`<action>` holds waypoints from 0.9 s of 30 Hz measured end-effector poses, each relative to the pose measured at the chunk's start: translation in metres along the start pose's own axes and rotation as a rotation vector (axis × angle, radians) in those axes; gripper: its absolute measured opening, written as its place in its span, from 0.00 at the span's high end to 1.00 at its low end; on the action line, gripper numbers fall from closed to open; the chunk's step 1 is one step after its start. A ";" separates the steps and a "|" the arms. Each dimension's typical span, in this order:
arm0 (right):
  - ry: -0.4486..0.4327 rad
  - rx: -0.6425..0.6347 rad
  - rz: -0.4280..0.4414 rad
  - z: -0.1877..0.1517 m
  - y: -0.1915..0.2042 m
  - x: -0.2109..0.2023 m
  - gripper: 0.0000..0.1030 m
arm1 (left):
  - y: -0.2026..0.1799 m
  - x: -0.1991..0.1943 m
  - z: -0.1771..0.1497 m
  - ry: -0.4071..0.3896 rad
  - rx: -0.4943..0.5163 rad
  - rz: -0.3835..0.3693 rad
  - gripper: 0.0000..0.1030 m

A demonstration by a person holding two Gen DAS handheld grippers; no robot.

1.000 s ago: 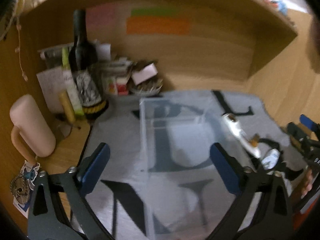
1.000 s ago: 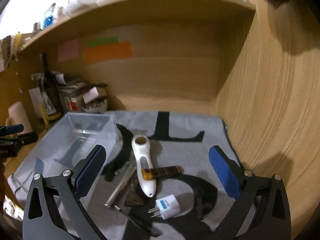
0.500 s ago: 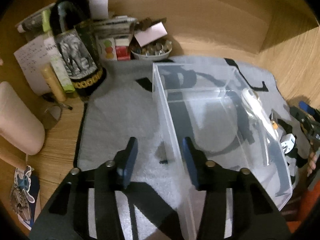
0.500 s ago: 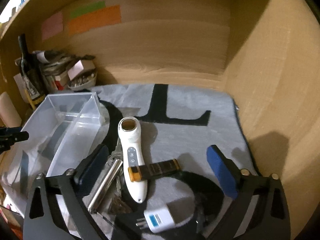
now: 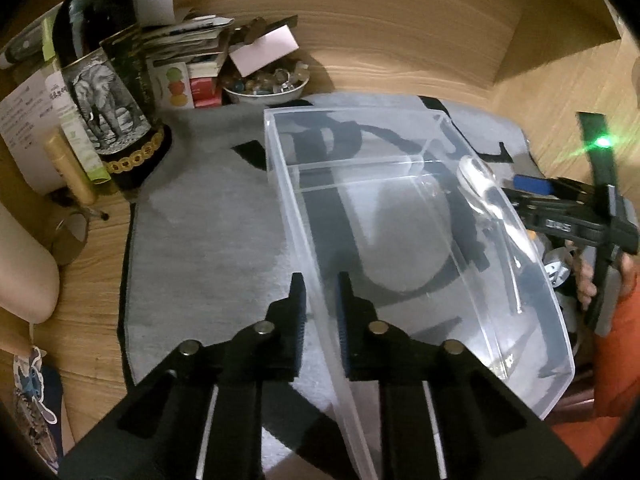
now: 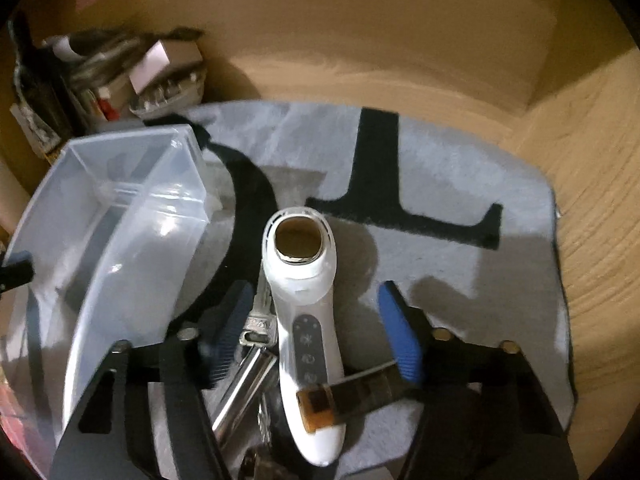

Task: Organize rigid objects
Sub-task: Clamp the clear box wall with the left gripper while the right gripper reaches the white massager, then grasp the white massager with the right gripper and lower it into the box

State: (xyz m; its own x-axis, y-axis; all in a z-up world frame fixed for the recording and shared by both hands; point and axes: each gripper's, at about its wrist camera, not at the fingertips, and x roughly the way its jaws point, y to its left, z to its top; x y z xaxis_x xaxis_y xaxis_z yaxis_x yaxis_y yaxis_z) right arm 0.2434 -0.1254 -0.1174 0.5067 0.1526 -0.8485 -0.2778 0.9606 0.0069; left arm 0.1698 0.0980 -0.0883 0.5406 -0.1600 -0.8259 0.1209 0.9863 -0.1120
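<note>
My left gripper (image 5: 320,300) has now closed onto the clear bin (image 5: 400,240) wall at frame centre, while my right gripper (image 6: 316,320), jaws apart, has dropped around the white device (image 6: 304,308).

- Left gripper (image 5: 320,304), seen from its own wrist camera: jaws drawn close together, pinching a thin clear wall between the dark pads.
- Right gripper (image 6: 316,328): blue-padded jaws spread wide, angled downward; it also appears side-on at the left camera's right edge, fingers of a hand (image 5: 586,280) behind it.
</note>
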 end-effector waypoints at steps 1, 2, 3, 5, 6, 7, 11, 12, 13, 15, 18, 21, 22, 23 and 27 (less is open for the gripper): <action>0.015 0.000 0.005 0.001 0.000 0.004 0.48 | -0.001 0.000 0.000 -0.003 0.003 0.004 0.86; 0.023 0.000 0.004 0.001 0.000 0.007 0.48 | -0.001 0.000 0.000 -0.007 0.003 0.006 0.86; 0.030 -0.002 0.000 0.001 0.000 0.010 0.48 | -0.001 0.000 -0.001 -0.010 0.002 0.006 0.86; 0.038 -0.002 0.014 0.003 0.000 0.017 0.56 | -0.001 0.000 -0.001 -0.014 -0.004 0.004 0.86; 0.044 0.001 0.030 0.003 -0.001 0.020 0.59 | -0.001 0.000 -0.001 -0.015 -0.008 0.002 0.86; 0.041 0.013 0.045 0.004 -0.002 0.021 0.64 | 0.000 0.000 -0.001 -0.016 -0.009 0.003 0.86; 0.022 0.005 0.036 0.004 0.000 0.016 0.66 | 0.000 0.000 -0.002 -0.018 -0.012 0.008 0.86; 0.013 0.002 0.031 0.003 0.000 0.014 0.66 | -0.001 0.000 -0.002 -0.018 -0.012 0.009 0.86; 0.004 0.006 0.028 0.003 -0.002 0.012 0.66 | -0.001 0.000 -0.002 -0.017 -0.013 0.010 0.86; -0.028 0.012 0.030 0.002 -0.005 0.004 0.66 | -0.002 0.000 -0.001 -0.014 -0.013 0.014 0.86; -0.095 0.012 0.015 0.001 -0.006 -0.017 0.66 | -0.003 0.001 0.000 -0.009 -0.008 0.025 0.87; -0.165 0.012 0.006 0.002 -0.006 -0.042 0.66 | -0.004 0.001 0.001 -0.005 -0.006 0.032 0.87; -0.184 0.014 0.008 0.003 -0.007 -0.048 0.66 | -0.004 0.001 0.001 -0.005 -0.006 0.034 0.87; -0.203 0.023 0.013 0.005 -0.009 -0.055 0.66 | -0.005 0.001 0.001 -0.005 -0.005 0.038 0.87; -0.262 0.045 0.032 0.015 -0.010 -0.074 0.66 | -0.008 0.001 0.000 -0.011 0.008 0.058 0.88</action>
State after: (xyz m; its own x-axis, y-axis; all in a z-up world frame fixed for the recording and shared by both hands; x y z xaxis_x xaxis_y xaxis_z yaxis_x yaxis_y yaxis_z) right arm 0.2208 -0.1430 -0.0470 0.6936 0.2327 -0.6817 -0.2637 0.9627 0.0603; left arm 0.1691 0.0897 -0.0880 0.5560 -0.1028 -0.8248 0.0960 0.9936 -0.0591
